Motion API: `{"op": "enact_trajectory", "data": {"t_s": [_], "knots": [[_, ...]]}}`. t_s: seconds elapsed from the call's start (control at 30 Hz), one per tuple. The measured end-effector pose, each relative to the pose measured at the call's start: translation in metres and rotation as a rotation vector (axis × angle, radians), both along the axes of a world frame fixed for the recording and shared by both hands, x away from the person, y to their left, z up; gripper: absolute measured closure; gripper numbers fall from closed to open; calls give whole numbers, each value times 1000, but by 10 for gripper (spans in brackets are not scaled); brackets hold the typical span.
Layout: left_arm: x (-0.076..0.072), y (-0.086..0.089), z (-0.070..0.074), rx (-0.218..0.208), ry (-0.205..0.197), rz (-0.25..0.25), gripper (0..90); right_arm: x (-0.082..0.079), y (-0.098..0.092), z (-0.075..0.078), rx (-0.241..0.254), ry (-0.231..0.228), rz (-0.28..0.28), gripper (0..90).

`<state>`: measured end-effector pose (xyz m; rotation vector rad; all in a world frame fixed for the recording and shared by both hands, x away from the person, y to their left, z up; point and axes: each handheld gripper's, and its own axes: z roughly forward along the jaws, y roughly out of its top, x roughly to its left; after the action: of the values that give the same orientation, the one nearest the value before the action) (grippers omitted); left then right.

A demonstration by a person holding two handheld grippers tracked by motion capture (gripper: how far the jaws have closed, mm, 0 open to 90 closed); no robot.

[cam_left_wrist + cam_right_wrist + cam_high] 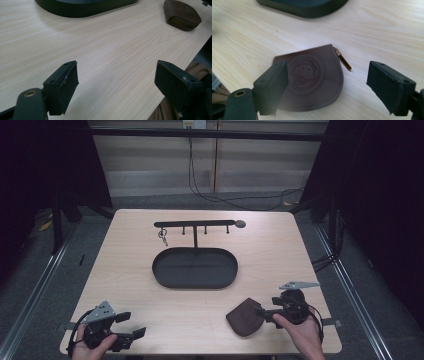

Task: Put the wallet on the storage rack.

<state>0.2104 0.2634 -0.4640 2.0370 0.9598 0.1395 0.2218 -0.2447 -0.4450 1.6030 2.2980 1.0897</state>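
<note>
While lying flat, brown pouch (pixel 312 80) sits before right tool's (pixel 328 87) spread jaws.

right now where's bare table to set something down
Free: the wide strip of light wooden table left of the black oval tray, and the front middle between the left gripper and the brown leather zip pouch. Crowded: the back centre around the black hook rack, and the right gripper at the pouch.

Left gripper (pixel 131 325) low at 7 o'clock of the table, held in the left hand (pixel 92 347), jaws spread wide, pointing toward 3 o'clock. Right gripper (pixel 261 312) at 5 o'clock in the right hand (pixel 300 332), jaws wide apart, pointing toward 9 o'clock.
</note>
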Motion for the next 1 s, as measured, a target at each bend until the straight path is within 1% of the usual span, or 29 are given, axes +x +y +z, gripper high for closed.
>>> {"op": "enact_trajectory", "data": {"t_s": [0.07, 0.1, 0.17, 0.23, 0.27, 0.33, 0.37, 0.4, 0.47, 0.5, 0.53, 0.57, 0.7, 0.8, 0.9, 0.97, 1.0], "knots": [[2, 0, -1, -3, 3, -1, 190, 6, 4, -3, -35, 32, 7, 165], [3, 1, -1, 2, -2, 1, 190, 8, 6, -4, -43, 49, 12, 165], [5, 1, -1, -2, 2, 14, 190, 13, 9, -5, -57, 84, 28, 166], [7, 1, -1, -2, 0, 15, 190, 19, 13, -6, -91, 132, 54, 165], [8, 1, -1, -1, 1, 17, 190, 21, 14, -6, -100, 149, 62, 164], [10, -1, 0, 3, -14, 20, 190, 26, 16, -7, -124, 179, 85, 164], [12, -2, 1, 8, -19, 19, 190, 28, 17, -7, -137, 186, 96, 164], [13, -3, 2, 6, -22, 21, 190, 29, 19, -7, -137, 199, 107, 164], [15, -5, 2, 11, -26, 11, 190, 32, 22, -7, -149, 229, 137, 158], [16, -6, 2, 15, -27, 4, 190, 33, 24, -7, -149, 254, 146, 158], [16, -7, 2, 15, -27, 1, 190, 35, 26, -7, -160, 265, 156, 158], [16, -7, 1, 19, -26, -7, 190, 36, 28, -6, -178, 266, 161, 158], [13, -6, 1, 11, -31, -11, 190, 43, 35, -6, -194, 294, 184, 155], [11, -3, 1, 11, -30, -14, 190, 47, 40, -9, -202, 327, 201, 153], [11, -1, 0, 11, -25, -8, 190, 48, 43, -15, -232, 341, 205, 154], [11, 0, 0, 13, -27, -8, 190, 48, 45, -17, -234, 345, 211, 146], [11, 0, 0, 15, -27, -6, 190, 47, 46, -18, -226, 354, 210, 140]]}}
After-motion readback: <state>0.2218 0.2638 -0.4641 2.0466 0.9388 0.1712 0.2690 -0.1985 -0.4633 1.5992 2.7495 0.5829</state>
